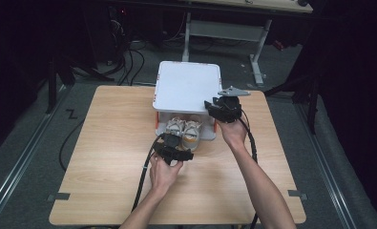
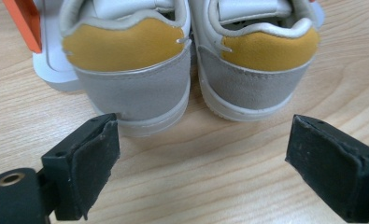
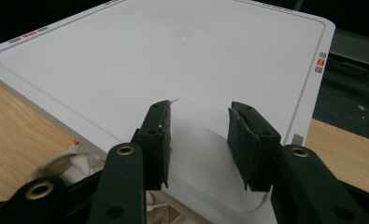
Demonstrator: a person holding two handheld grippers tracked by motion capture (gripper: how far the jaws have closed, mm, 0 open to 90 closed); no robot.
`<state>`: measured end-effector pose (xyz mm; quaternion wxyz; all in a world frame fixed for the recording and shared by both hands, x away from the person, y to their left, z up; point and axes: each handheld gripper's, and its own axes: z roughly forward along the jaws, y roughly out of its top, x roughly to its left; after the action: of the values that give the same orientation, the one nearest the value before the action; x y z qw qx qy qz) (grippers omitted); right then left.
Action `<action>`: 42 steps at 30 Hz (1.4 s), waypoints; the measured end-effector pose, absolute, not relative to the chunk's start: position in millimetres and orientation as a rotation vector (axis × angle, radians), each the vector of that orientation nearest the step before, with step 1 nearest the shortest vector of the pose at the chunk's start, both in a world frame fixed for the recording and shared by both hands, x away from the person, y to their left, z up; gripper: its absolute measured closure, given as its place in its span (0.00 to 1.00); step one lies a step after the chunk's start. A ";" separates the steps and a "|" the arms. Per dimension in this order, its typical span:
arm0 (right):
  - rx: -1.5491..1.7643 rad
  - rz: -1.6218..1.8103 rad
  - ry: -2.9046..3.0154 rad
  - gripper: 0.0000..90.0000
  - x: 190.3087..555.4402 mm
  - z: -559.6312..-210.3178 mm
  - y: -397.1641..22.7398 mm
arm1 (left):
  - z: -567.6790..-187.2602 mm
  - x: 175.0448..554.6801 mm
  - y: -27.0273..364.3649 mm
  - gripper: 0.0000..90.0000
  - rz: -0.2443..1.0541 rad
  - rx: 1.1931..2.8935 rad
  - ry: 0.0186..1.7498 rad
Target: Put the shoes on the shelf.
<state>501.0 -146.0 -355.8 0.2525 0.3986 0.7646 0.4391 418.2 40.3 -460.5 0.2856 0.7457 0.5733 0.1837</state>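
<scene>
A pair of small grey-and-white shoes [image 1: 183, 131] with yellow heel patches stands in the open front of a white box [image 1: 188, 86], heels toward me. In the left gripper view the left shoe [image 2: 126, 70] and the right shoe [image 2: 261, 60] sit side by side on the wood. My left gripper [image 1: 173, 140] [image 2: 201, 158] is open wide just short of the heels, with nothing between its pads. Farther right, my right gripper [image 1: 213, 105] [image 3: 198, 135] sits over the front right corner of the box top [image 3: 173, 56], jaws parted, with bare white surface between the pads.
The box stands at the far middle of a wooden table [image 1: 114, 157]. A white flap [image 2: 56, 65] with an orange clip [image 2: 25, 23] lies at the box front, left of the shoes. Cables and desk legs crowd the dark floor beyond.
</scene>
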 end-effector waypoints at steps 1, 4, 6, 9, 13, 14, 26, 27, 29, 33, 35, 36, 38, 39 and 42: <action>1.084 1.195 2.079 0.66 501.0 -355.8 -146.0 | -461.1 418.8 37.8 0.10 0.505 2.000 1.535; 1.083 1.194 2.079 0.66 500.7 -355.7 -146.2 | -461.6 421.2 33.6 0.12 0.537 2.005 1.543; 1.084 1.193 2.078 0.66 500.6 -355.8 -146.1 | -461.3 423.2 31.7 0.13 0.548 1.994 1.554; 1.082 1.193 2.079 0.66 500.7 -355.8 -146.2 | -461.1 426.1 29.0 0.17 0.553 1.996 1.547; 1.083 1.193 2.079 0.66 500.5 -355.8 -146.2 | -461.4 429.5 28.5 0.19 0.555 1.989 1.537; 1.082 1.192 2.079 0.66 500.5 -355.8 -146.1 | -461.9 430.4 28.7 0.20 0.559 1.984 1.535; 1.081 1.194 2.081 0.66 500.7 -355.8 -146.5 | -463.8 451.5 25.1 0.23 0.553 1.917 1.559; 1.082 1.193 2.081 0.66 500.8 -355.8 -146.6 | -464.3 453.7 25.1 0.23 0.553 1.916 1.556; 1.083 1.195 2.080 0.66 500.7 -355.9 -146.6 | -465.0 457.2 23.8 0.24 0.561 1.902 1.560; 1.085 1.200 2.080 0.66 500.8 -356.1 -146.9 | -467.5 464.2 21.7 0.25 0.567 1.870 1.567; 1.083 1.201 2.078 0.66 500.8 -356.3 -146.9 | -468.0 468.6 20.6 0.26 0.567 1.865 1.569; 1.082 1.201 2.078 0.66 500.9 -356.2 -146.9 | -468.6 470.3 20.2 0.26 0.569 1.856 1.570; 1.082 1.203 2.080 0.66 501.1 -356.2 -147.3 | -470.5 473.4 19.2 0.27 0.569 1.836 1.579; 1.083 1.203 2.081 0.66 501.0 -356.2 -147.3 | -470.8 474.8 18.2 0.27 0.576 1.835 1.579; 1.083 1.206 2.079 0.66 500.8 -356.5 -147.4 | -472.0 479.0 14.5 0.28 0.578 1.810 1.592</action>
<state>500.8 -147.4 -356.5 0.2501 0.3977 0.7636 0.4429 479.0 14.5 -472.0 0.3253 0.6905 0.6073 0.2206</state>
